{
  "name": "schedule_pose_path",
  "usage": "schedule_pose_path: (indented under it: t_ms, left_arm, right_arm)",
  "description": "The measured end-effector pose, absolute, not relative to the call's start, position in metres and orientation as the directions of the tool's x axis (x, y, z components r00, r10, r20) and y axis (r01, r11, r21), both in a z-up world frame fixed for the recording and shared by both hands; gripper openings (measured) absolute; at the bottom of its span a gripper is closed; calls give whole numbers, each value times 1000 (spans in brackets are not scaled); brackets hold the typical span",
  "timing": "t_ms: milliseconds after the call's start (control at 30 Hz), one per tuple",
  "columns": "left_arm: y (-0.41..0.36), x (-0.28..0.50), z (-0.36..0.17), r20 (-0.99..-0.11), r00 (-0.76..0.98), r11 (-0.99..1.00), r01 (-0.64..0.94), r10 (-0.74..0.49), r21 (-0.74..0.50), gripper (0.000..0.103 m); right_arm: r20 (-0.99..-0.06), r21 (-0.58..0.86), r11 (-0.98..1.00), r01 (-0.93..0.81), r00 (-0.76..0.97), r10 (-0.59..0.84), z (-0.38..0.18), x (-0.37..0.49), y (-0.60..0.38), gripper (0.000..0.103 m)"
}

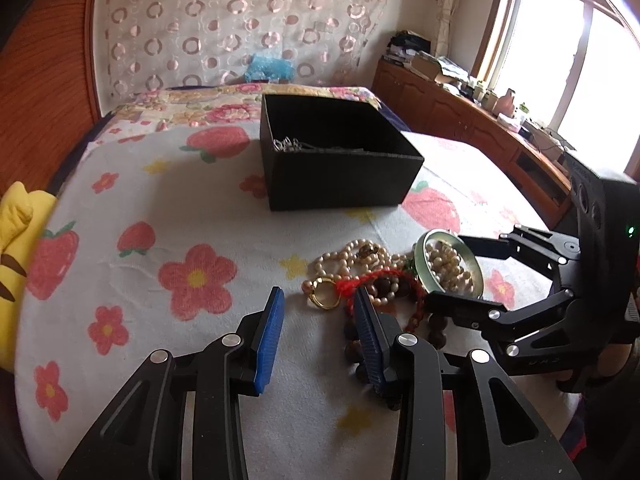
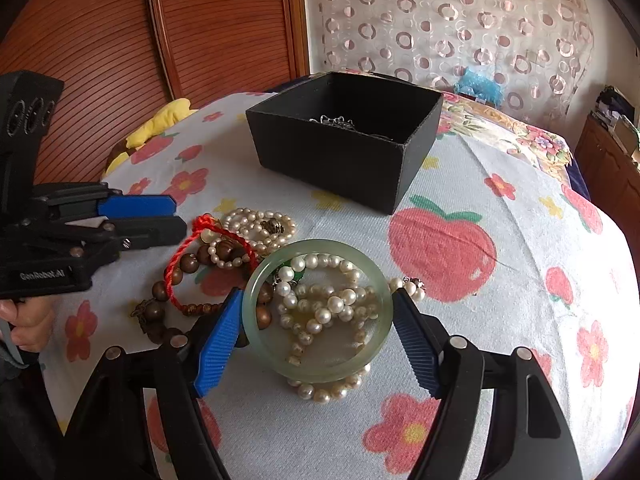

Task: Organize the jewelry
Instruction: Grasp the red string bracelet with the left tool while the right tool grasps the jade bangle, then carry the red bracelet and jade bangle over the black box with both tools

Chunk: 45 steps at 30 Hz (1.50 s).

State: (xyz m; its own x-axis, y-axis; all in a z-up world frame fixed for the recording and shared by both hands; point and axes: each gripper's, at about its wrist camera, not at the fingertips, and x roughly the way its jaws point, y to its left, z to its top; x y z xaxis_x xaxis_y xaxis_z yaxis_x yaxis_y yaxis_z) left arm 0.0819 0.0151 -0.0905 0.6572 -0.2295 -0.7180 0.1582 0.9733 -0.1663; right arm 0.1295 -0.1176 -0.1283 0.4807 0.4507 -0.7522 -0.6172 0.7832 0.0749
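A pale green jade bangle (image 2: 316,312) lies on a heap of pearl strands (image 2: 320,300) on the flowered cloth. My right gripper (image 2: 318,332) is open, one finger at each side of the bangle, close to its rim; it also shows in the left wrist view (image 1: 452,268). My left gripper (image 1: 318,304) is open, just short of a gold ring (image 1: 323,295) and a red cord (image 1: 360,282). Brown wooden beads (image 2: 188,264) lie beside the cord. A black open box (image 1: 332,152) stands beyond, with a silver chain (image 1: 286,145) inside.
A yellow plush toy (image 1: 14,236) lies at the bed's left edge. A wooden headboard (image 2: 120,32) and a patterned curtain (image 1: 224,24) stand behind. A wooden sideboard (image 1: 480,120) with clutter runs under the window at the right.
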Motion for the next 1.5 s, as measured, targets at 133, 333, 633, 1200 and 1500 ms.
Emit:
schedule_pose_path:
  t_ms: [133, 333, 633, 1200, 1500]
  left_arm:
    - [17, 82, -86, -710, 664, 972, 158, -236, -175, 34]
    - [6, 91, -93, -723, 637, 964, 186, -266, -190, 34]
    - [-1, 101, -99, -729, 618, 956, 201, -294, -215, 8]
    - [1, 69, -53, -622, 743, 969, 199, -246, -146, 6]
    - [5, 68, -40, -592, 770, 971, 204, -240, -128, 6]
  right_arm:
    - [-752, 74, 783, -617, 481, 450, -128, 129, -118, 77]
    - [-752, 73, 783, -617, 482, 450, -128, 129, -118, 77]
    - [-751, 59, 786, -616, 491, 442, -128, 129, -117, 77]
    - [-751, 62, 784, -618, 489, 444, -129, 129, -115, 75]
    - [-703, 19, 786, -618, 551, 450, -109, 124, -118, 74]
